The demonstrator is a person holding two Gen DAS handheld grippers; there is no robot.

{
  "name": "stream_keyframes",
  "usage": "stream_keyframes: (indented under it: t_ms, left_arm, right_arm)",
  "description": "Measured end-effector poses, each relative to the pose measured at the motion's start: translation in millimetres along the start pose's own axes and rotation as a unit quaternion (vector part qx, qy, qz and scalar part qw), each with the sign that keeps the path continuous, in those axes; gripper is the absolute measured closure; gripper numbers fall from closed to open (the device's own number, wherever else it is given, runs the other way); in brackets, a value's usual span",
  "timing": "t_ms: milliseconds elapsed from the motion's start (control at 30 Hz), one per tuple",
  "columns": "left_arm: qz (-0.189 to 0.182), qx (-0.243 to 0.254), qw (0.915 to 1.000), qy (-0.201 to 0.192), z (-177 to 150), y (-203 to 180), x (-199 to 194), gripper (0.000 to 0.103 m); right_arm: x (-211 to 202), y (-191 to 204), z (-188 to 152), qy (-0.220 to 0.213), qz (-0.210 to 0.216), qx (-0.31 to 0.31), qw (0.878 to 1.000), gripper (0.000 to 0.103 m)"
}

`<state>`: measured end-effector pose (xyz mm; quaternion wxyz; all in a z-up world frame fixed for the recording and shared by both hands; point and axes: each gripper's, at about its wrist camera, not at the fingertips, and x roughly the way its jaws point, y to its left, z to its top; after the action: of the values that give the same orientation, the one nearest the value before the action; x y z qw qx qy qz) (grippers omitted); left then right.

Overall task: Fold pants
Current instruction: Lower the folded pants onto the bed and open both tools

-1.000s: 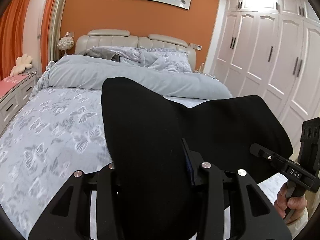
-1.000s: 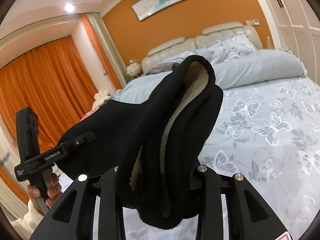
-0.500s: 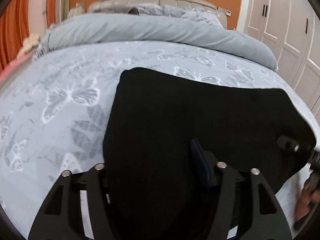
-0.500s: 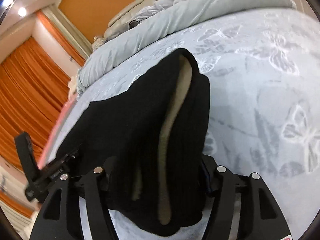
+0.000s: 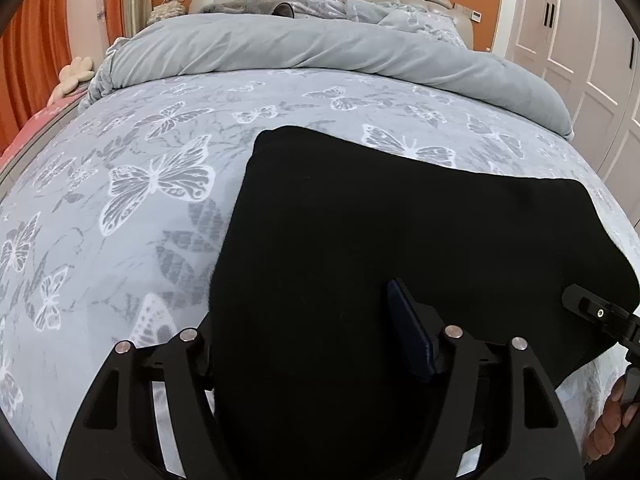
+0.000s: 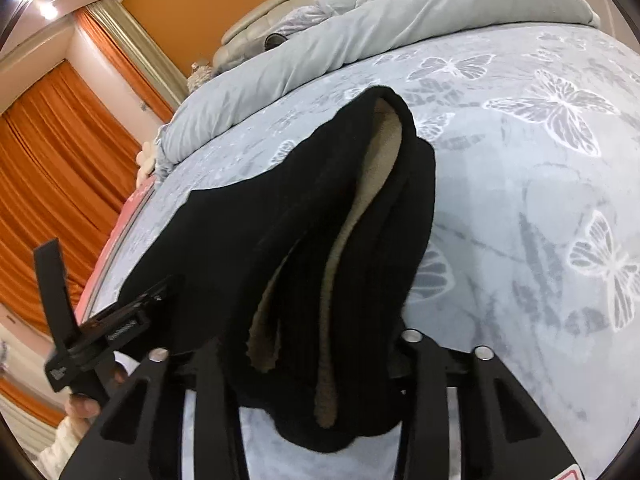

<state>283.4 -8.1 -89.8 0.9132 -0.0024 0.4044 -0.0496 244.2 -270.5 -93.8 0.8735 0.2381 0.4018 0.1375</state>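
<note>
Black pants (image 5: 360, 240) with a beige fleece lining (image 6: 356, 216) stretch between both grippers over the bed. My left gripper (image 5: 316, 344) is shut on one near edge of the pants; the cloth hides most of its fingers. My right gripper (image 6: 308, 360) is shut on the bunched waistband end, and it shows at the right edge of the left wrist view (image 5: 592, 312). The far part of the pants lies on the bedspread. The left gripper's body shows in the right wrist view (image 6: 100, 328).
The bed has a grey butterfly-print cover (image 5: 140, 184) and a rolled grey duvet (image 5: 320, 52) near the pillows and headboard. White wardrobe doors (image 5: 592, 48) stand to the right, orange curtains (image 6: 48, 168) to the left.
Both grippers have come down and forward with the pants, from held up in the air to low over the bed. The far part of the pants now rests on the cover.
</note>
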Motion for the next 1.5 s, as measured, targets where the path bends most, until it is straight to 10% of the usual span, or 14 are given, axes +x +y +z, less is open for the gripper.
stream_keyframes:
  t_ms: [200,367,467,600,800,933,1033,1100,1500]
  left_arm:
    - [-0.025,-0.009,0.9996,0.007,3,5,-24,0.057]
    - [-0.011,-0.032,0.9989,0.033,-6,21,-3,0.024]
    - [0.017,-0.025,0.9994,0.016,-6,31,-28,0.024]
    - [0.079,0.001,0.9961,-0.039,1,41,-75,0.015]
    - [0.019,-0.035,0.9965,-0.074,55,30,-99,0.007]
    - [0.033,-0.028,0.9987,-0.025,75,6,-29,0.007]
    - [0.073,-0.018,0.9957,0.054,57,7,39,0.005]
    - [0.034,-0.041,0.9974,0.047,44,18,56,0.005]
    - [0.021,0.000,0.9997,0.015,10,19,-42,0.005]
  right_arm:
    - [-2,6,0,0.005,-0.015,-0.013,1.000,0.060]
    - [-5,-22,-7,0.019,-0.037,0.044,0.998,0.048]
    - [-57,4,-1,-0.062,-0.120,-0.008,0.991,0.046]
    - [-90,55,13,-0.109,-0.157,-0.098,0.977,0.101]
    - [-13,84,54,-0.051,-0.147,-0.126,0.980,0.101]
    - [55,31,59,0.008,-0.208,-0.090,0.974,0.103]
    - [51,3,50,-0.028,-0.199,-0.078,0.977,0.103]
    - [46,9,51,-0.025,-0.208,-0.085,0.974,0.103]
    - [-9,29,-16,0.020,-0.185,-0.112,0.976,0.103]
